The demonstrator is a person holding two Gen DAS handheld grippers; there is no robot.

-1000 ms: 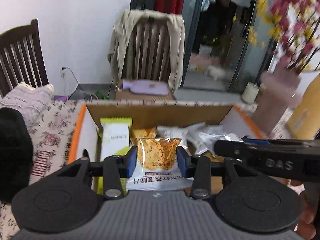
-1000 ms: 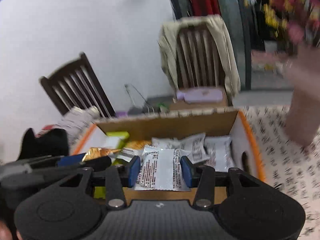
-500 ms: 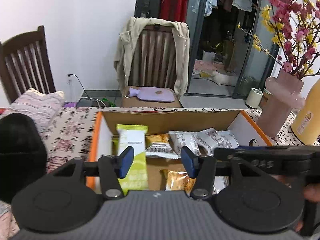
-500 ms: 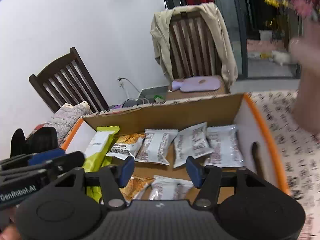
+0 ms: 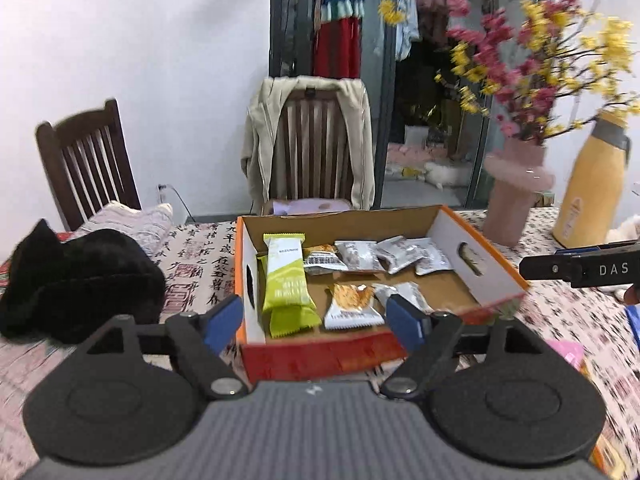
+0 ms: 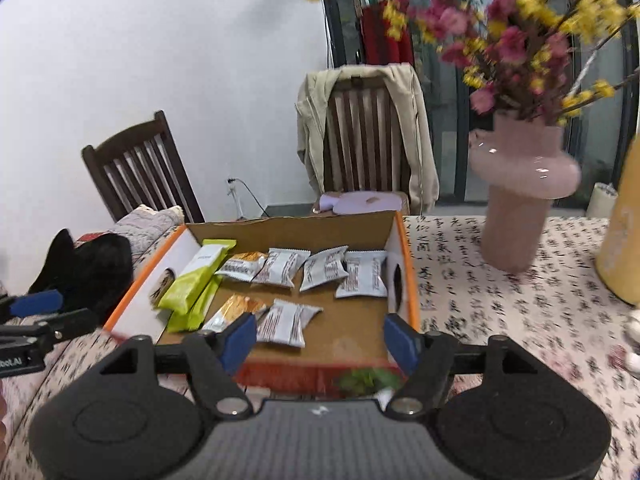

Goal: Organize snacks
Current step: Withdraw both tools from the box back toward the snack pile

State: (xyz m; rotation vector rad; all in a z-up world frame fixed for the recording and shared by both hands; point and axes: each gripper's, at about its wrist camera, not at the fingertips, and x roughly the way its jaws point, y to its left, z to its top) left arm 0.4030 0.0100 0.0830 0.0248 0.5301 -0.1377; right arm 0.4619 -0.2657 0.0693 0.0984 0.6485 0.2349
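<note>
Cardboard forms the open box (image 5: pixel 476 264), which has an orange rim and white side walls with a hand-hole in each; it rests on the table (image 6: pixel 500 292) under a cloth printed with black characters. Contents, back row: two green bar packs (image 5: pixel 285 276), one lying on the other against the left wall, then an orange-topped snack pack (image 6: pixel 243 265) and three silver snack packs (image 6: pixel 326 267) side by side. Front row: one orange snack pack (image 5: pixel 351 303) and one silver snack pack (image 6: pixel 289 322) beside it. All packs lie flat on the box floor.

Left tool (image 5: pixel 316 322): jaws opening, blue pads well apart, nothing between them; it hangs at the near wall of the box. Right tool (image 6: pixel 320 339): jaws opening, nothing gripped, also at the near wall.

Beside the box stand a pink vase (image 6: pixel 520 196) with red and yellow flowers and a yellow bottle (image 5: pixel 592 184). A black soft item (image 5: pixel 80 280) lies left of the box.

Limits of view: the front silver pack is partly hidden by the left tool's right pad in the left wrist view. Pack print is too small to read. A green item below the box's near wall in the right wrist view is blurred and cannot be identified. The flowers and table edges are motion-blurred.
</note>
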